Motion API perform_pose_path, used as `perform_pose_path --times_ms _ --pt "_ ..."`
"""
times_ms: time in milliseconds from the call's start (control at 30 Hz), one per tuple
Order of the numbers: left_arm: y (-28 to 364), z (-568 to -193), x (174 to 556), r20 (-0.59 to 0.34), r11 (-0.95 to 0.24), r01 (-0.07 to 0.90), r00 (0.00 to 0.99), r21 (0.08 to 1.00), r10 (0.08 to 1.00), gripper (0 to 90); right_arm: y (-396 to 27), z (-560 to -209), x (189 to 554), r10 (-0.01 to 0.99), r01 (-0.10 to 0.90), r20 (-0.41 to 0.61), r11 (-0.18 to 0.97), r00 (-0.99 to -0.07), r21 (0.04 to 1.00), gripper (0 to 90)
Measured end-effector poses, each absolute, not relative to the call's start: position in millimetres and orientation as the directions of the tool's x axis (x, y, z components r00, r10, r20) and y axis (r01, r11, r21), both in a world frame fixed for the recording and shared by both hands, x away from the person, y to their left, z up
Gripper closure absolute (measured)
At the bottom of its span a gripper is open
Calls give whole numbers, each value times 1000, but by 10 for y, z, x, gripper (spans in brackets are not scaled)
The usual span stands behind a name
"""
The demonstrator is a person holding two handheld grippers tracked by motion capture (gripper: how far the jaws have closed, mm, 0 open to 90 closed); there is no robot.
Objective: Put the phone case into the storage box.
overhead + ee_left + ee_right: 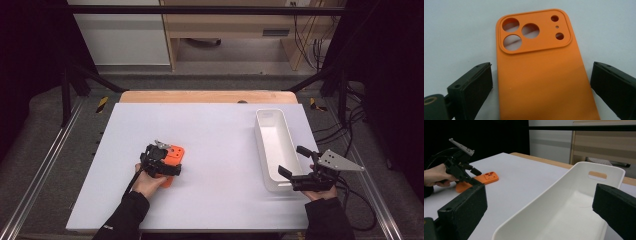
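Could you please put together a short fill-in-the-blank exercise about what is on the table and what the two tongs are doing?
1. The phone case between the open jaws of the left tongs is ____ in colour.
2. The white bin holds ____.
3. The jaws of the right tongs stand ____.
4. The phone case lies with its camera cutouts facing ____.

Missing words: orange; nothing; open; up

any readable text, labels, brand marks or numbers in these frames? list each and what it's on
None readable. The orange phone case is plain, with camera cutouts and no logo. The white bin and the white table mat carry no print. The left gripper and right gripper show no markings.
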State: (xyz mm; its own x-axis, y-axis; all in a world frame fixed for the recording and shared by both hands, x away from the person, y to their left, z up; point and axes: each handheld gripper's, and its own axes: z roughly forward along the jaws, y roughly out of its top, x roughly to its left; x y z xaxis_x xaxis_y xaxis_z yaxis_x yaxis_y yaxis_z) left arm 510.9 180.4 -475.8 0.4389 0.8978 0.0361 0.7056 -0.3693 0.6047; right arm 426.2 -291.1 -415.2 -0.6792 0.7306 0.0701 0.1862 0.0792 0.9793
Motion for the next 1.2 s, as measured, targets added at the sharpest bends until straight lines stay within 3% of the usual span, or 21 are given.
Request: perform_pose_path --times_ms 367,1200 --pt "1811 -4742 5098 20 -341 719 415 606 910 126 -2911 -4151 4262 730 186 68 81 -680 979 2" --pt "1801 -4656 5076 49 -368 711 426 599 903 142 -2903 -4152 4264 726 187 69 83 -684 979 2"
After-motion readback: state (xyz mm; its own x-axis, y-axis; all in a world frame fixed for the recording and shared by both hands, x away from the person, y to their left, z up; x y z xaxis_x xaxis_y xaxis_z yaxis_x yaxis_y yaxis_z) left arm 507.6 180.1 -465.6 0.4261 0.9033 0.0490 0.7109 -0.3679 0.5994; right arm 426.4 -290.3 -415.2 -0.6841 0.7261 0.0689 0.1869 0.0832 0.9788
